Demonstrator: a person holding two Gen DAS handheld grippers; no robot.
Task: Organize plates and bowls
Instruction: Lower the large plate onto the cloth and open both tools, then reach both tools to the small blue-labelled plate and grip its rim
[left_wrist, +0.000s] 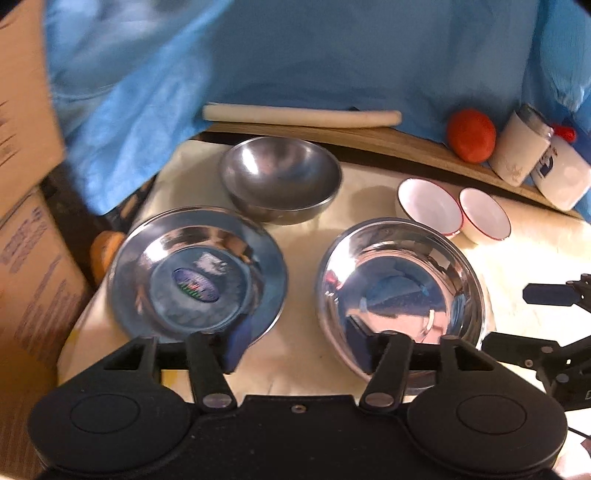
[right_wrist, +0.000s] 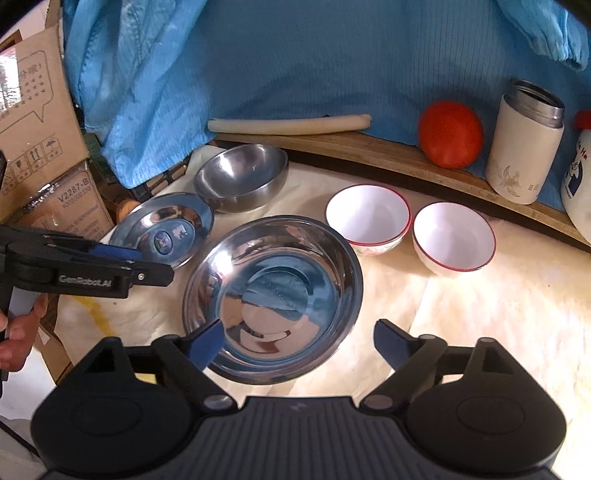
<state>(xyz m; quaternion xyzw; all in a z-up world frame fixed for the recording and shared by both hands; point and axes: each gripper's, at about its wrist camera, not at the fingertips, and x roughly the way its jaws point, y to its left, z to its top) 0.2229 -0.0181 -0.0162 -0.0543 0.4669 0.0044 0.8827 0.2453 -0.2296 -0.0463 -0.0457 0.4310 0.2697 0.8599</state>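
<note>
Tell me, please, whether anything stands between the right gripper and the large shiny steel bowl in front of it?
Nothing visible does. The right gripper is open, its fingers either side of the near rim of the large steel bowl, with no object between them. The white bowls sit beyond it.

The left gripper (left_wrist: 299, 343) hangs with its jaws apart, empty, over the near rims of a shiny steel plate (left_wrist: 199, 280) with a sticker and a shiny steel bowl (left_wrist: 400, 295). Behind them sits a dull metal bowl (left_wrist: 280, 179). To the right, two white red-rimmed bowls (left_wrist: 452, 210) touch. The right gripper (left_wrist: 554, 317) enters at the right edge, jaws apart.
</note>
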